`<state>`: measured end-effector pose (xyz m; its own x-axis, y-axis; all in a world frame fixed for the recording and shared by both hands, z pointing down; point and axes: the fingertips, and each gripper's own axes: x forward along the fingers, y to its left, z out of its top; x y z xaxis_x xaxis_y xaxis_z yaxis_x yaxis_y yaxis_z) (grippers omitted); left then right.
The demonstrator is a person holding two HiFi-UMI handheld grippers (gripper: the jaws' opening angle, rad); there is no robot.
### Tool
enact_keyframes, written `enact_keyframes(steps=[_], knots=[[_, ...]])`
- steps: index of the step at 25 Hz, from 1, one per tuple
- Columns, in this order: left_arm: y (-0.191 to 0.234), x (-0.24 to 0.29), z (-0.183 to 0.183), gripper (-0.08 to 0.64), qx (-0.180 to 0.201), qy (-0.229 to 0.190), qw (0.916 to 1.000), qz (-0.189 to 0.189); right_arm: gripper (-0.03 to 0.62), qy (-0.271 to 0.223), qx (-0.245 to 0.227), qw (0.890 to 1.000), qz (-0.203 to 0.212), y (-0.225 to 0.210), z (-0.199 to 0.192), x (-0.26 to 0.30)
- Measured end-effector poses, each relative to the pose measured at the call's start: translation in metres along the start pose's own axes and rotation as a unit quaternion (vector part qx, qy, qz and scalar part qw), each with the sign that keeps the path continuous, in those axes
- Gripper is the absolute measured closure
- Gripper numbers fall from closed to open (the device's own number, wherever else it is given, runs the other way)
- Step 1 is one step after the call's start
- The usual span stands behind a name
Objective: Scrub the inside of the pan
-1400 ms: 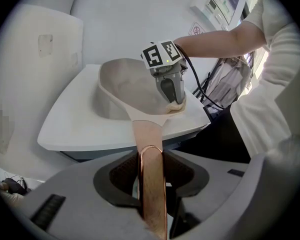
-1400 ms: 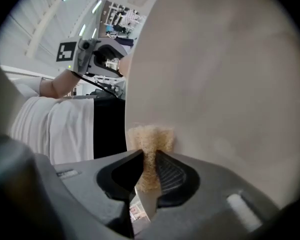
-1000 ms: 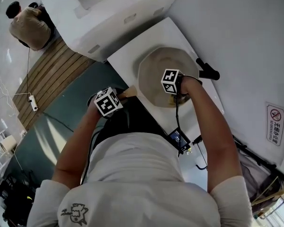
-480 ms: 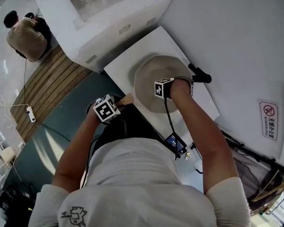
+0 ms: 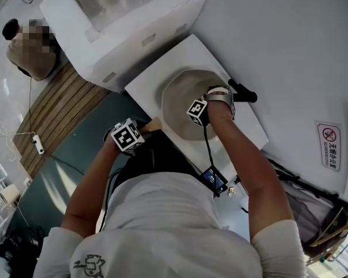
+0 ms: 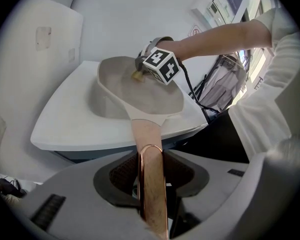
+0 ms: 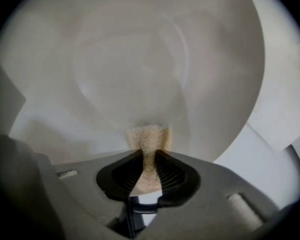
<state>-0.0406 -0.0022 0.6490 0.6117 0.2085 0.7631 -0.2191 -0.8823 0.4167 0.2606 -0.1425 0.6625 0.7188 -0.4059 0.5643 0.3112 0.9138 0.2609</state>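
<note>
A beige pan sits on the white counter; its inside fills the right gripper view. My left gripper is shut on the pan's wooden handle, whose copper loop lies between the jaws; in the head view that handle sticks out over the counter's edge. My right gripper is shut on a tan sponge and holds it against the pan's inner wall. From the left gripper view the right gripper's marker cube hangs over the pan.
A black object lies on the counter beyond the pan. A large white appliance stands left of the counter. A person sits at the far left on a wooden floor strip. A cable and small device hang by my right arm.
The right gripper with the sponge has moved from the pan's near side toward its far right side. The left gripper has kept its hold on the handle.
</note>
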Motion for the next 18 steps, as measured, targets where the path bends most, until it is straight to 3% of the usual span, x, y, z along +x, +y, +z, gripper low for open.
enact_keyframes(steps=[4, 8, 18], knots=[[0.001, 0.002, -0.001, 0.405, 0.005, 0.002, 1.0, 0.001, 0.511, -0.051, 0.023, 0.995, -0.078, -0.036, 0.008, -0.009], [0.002, 0.003, -0.002, 0.405, 0.005, 0.004, 1.0, 0.0, 0.511, -0.107, 0.044, 0.983, -0.143, -0.063, 0.015, -0.02], [0.007, 0.001, -0.007, 0.4, 0.009, 0.014, 0.9998, 0.007, 0.511, -0.214, 0.052, 0.949, -0.224, -0.101, 0.046, -0.046]])
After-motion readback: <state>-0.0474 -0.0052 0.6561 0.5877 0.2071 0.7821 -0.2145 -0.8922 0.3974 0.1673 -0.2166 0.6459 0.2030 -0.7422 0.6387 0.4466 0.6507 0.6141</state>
